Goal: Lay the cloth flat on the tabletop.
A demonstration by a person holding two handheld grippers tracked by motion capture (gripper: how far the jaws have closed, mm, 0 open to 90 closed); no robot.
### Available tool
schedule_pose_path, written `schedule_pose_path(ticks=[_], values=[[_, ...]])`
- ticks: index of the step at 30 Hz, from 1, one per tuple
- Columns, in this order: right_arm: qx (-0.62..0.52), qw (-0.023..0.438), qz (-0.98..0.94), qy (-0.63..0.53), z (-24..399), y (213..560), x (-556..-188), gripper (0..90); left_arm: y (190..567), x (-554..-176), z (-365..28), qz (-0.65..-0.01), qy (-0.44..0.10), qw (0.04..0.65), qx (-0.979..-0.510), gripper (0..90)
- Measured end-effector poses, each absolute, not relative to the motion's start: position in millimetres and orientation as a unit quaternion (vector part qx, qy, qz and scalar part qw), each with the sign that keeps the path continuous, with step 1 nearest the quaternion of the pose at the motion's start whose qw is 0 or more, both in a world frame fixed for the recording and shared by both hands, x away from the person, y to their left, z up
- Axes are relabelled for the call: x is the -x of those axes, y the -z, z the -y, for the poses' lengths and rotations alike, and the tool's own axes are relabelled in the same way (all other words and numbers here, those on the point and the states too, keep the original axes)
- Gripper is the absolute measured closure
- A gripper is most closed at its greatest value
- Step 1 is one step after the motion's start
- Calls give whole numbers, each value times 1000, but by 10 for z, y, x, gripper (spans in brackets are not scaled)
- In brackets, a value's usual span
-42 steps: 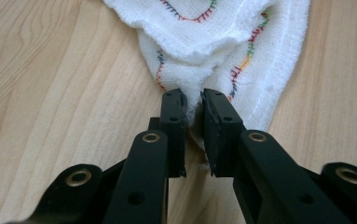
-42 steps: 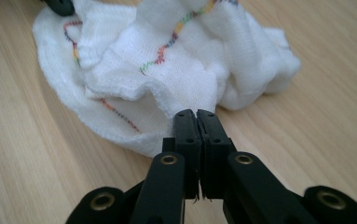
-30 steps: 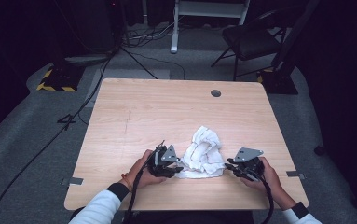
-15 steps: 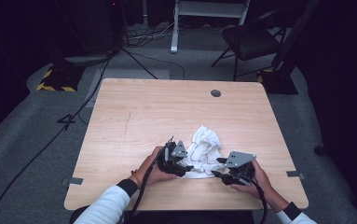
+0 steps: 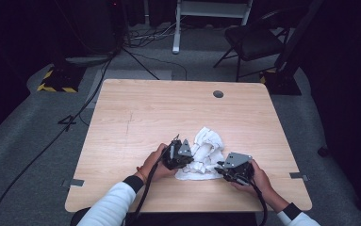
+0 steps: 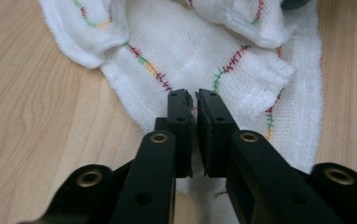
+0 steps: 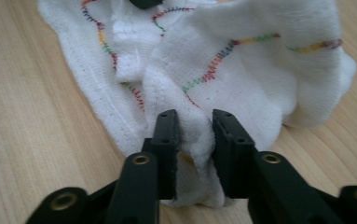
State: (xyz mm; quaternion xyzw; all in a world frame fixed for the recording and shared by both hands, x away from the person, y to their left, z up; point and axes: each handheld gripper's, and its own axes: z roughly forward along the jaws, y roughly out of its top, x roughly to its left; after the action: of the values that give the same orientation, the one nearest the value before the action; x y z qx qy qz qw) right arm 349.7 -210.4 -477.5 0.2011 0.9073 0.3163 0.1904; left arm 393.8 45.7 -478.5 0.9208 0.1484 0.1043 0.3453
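Note:
A crumpled white cloth (image 5: 207, 148) with multicoloured stitching lies near the front of the wooden table (image 5: 145, 113). My left gripper (image 5: 193, 159) is at its left edge. In the left gripper view the jaws have just closed, and the left gripper (image 6: 195, 100) is shut on a thin layer of the cloth (image 6: 204, 46). My right gripper (image 5: 218, 168) is at the cloth's lower right corner. Its jaws have just been closing too, and the right gripper (image 7: 194, 123) pinches a thick fold of the cloth (image 7: 260, 70). A hand holds each gripper, with white sleeves at the front edge.
The table has a round cable hole (image 5: 218, 93) near its back edge and tape marks (image 5: 74, 182) at its sides. A black chair (image 5: 253, 42), a yellow-and-black striped base (image 5: 55, 84) and cables lie on the grey floor behind.
Both grippers have moved inward to the cloth, the left one rightward and the right one leftward. Their jaws have shut on the cloth's edges.

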Motion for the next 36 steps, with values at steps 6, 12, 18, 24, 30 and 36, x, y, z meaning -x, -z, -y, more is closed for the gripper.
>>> schedule_pose_path(ticks=[6,12,18,24,30,36], values=[[-227,209,-892,-331,2291,4660,-3499,838,4748,-3986,-547,-152,-123,343,-919,890],[-272,211,-873,-346,2590,4562,-3517,850,4733,-4087,-688,-178,-143,337,-913,892],[-328,208,-854,-345,2890,4573,-3592,852,4766,-4217,-859,-202,-161,329,-908,893],[-357,208,-852,-321,2999,4638,-3683,852,4840,-4417,-987,-237,-164,325,-901,892],[-386,199,-849,-301,3079,4716,-3771,831,4812,-4513,-1181,-279,-176,329,-885,887],[-383,210,-846,-305,3066,4681,-3775,751,4831,-4538,-1238,-298,-178,320,-881,804]])
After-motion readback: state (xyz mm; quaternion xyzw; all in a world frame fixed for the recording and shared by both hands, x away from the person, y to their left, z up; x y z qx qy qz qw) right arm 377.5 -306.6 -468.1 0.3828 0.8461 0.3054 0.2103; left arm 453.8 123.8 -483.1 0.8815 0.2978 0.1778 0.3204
